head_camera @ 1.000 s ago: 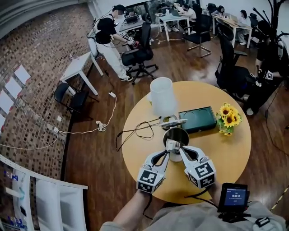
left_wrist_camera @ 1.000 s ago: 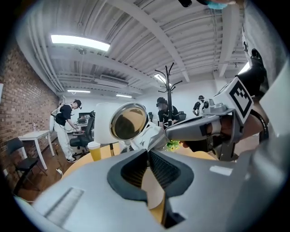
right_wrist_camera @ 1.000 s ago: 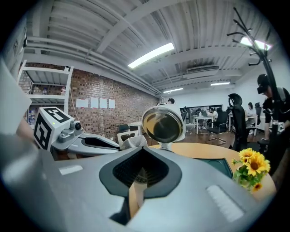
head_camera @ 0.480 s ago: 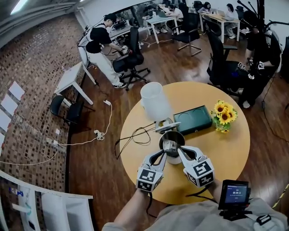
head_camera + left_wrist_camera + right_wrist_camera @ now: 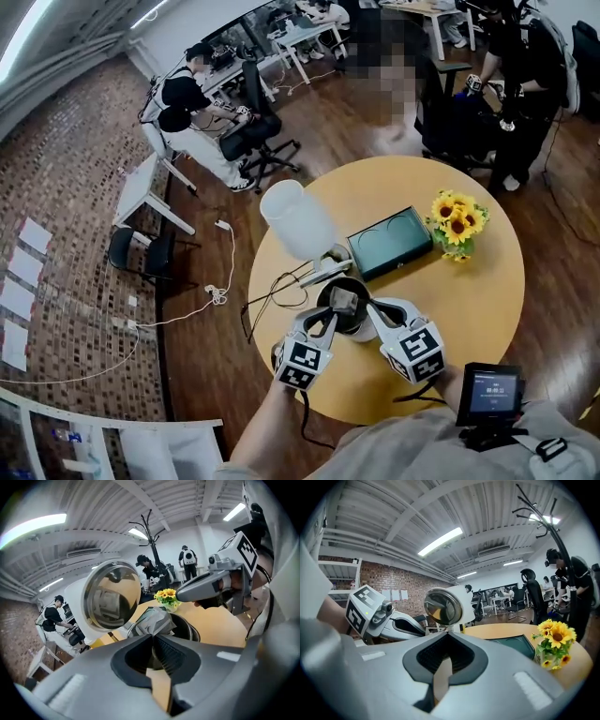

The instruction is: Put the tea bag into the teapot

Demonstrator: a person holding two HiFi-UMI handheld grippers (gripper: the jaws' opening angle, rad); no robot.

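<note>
Head view, near to far: a small screen device (image 5: 490,393) sits at my side of the round wooden table (image 5: 469,309). Ahead of it my left gripper (image 5: 330,317) and right gripper (image 5: 368,309) converge on the dark teapot (image 5: 360,290). Left gripper view: the jaws are pressed together on the lower edge of the tea bag (image 5: 153,620), which stands just over the teapot's open mouth; I cannot tell whether it dips inside. Right gripper view: the jaws meet at their tips with nothing between them. The mirrored lid (image 5: 112,601) stands upright at the far rim. A dark cable (image 5: 272,292) lies left of the teapot. Beyond are a white jug (image 5: 295,220), a green tray (image 5: 394,242) and sunflowers (image 5: 457,220).
</note>
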